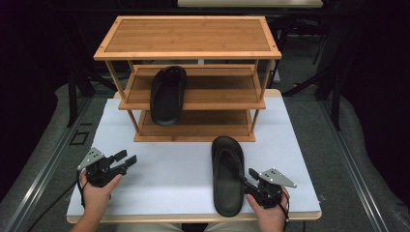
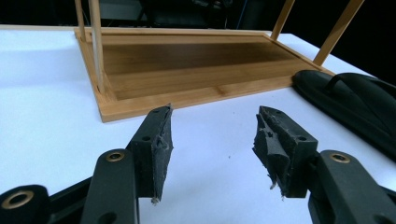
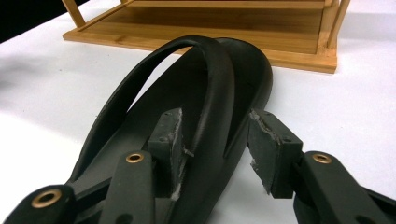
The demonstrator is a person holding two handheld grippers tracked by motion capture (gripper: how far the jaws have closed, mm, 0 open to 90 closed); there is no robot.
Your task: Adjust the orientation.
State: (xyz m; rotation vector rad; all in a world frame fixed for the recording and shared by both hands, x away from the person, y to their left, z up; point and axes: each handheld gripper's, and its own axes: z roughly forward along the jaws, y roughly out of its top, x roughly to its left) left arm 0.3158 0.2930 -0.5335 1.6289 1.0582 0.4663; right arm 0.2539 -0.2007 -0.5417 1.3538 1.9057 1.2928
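In the right gripper view the right gripper [image 3: 215, 151] straddles the near edge of the black sandal [image 3: 187, 107] lying on the table; one pad sits on the footbed inside the strap, the other stands off the outer sole edge, so the jaws are partly closed around the rim with a gap showing at the outer pad, not yet pressing. In the high view this sandal [image 1: 227, 174] lies at lower centre-right of the frame, just in front of the wooden rack [image 1: 188, 48], whose middle shelf carries a second sandal [image 1: 168, 94] overhanging its front edge.

The left gripper [image 2: 212, 144] stands wide with nothing between its pads, at lower left of the high view over the white tabletop [image 1: 159, 188].

Likely risks: the bite takes in a thin strip of soft sole, so the sandal may droop, twist or slip out when raised; the strap close to the inner pad could be pinched instead of the sole; a drooping toe could catch the rack's bottom shelf or knock the overhanging sandal off.
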